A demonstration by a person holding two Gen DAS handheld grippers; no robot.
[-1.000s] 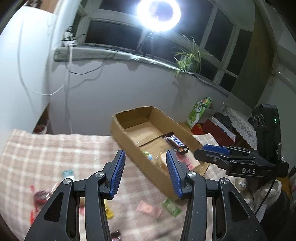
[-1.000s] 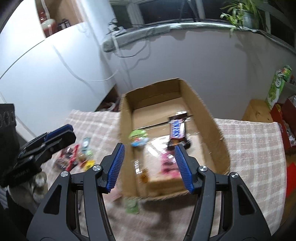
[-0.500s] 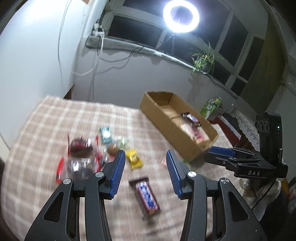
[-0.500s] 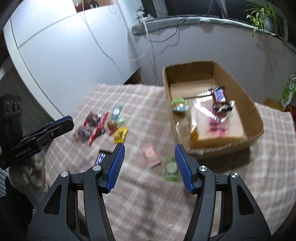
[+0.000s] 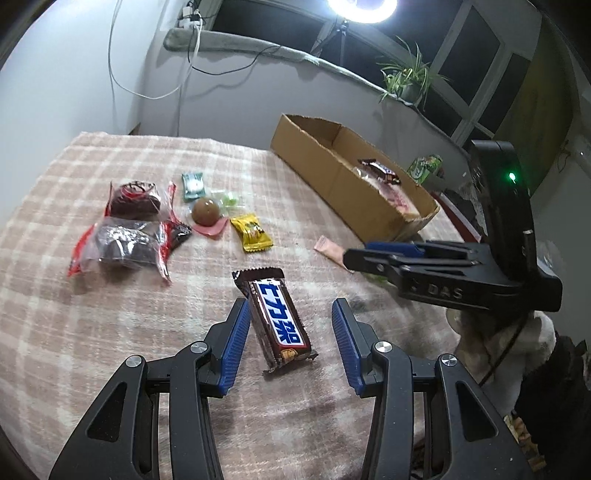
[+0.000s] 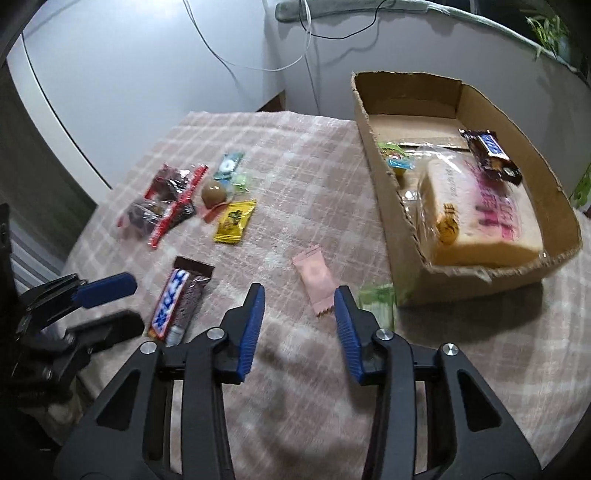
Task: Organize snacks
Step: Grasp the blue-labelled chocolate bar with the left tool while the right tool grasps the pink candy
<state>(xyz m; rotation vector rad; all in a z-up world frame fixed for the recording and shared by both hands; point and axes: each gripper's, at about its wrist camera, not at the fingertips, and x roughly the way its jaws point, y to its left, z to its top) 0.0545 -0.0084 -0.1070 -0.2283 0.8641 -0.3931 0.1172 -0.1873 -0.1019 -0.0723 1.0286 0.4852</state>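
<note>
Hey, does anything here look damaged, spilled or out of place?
Nothing looks damaged or spilled. Loose snacks lie scattered on the checked cloth outside the cardboard box, such as the chocolate bar and pink packet.

A ring light [image 5: 362,5] glares white at twelve o'clock in the left view; the windows [image 5: 461,62] behind it are dark. Fisheye bending curves every edge, corners vignette black. The right view is softly motion-blurred, with faint shadows on the checked cloth [image 6: 295,155].
</note>
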